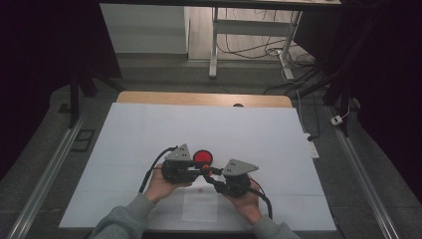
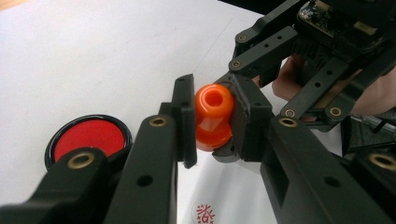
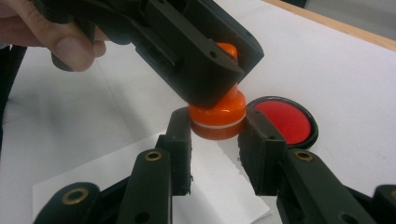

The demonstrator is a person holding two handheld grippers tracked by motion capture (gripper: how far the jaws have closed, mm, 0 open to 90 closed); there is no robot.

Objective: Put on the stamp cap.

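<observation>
A white surface (image 1: pixel 149 139) is seen from the high view, with a sheet of paper (image 1: pixel 200 206) laid near its front edge, just under the hands. A small red mark (image 2: pixel 205 213) is printed on that paper.

The left gripper (image 1: pixel 198 171) and the right gripper (image 1: pixel 213 175) are held close together above the paper, their tips meeting over it. Between them an orange stamp (image 2: pixel 213 116) is carried clear of the surface.

In the left gripper view, the stamp's narrower, rounded top is pinched between the left gripper's (image 2: pixel 212 123) two black jaws, its hollow end turned toward the camera. In the right gripper view, the wider base of the stamp (image 3: pixel 218 114), ringed by a thin white line, is clamped between the jaws of the right gripper (image 3: pixel 215 133), with the left gripper laid across the stamp's top from above. Both grippers are thus pressed onto the same stamp, one at each end.

A round ink pad (image 1: pixel 202 157) with a black rim and red centre is left lying on the surface just beyond the grippers, close to the stamp but apart from it.
</observation>
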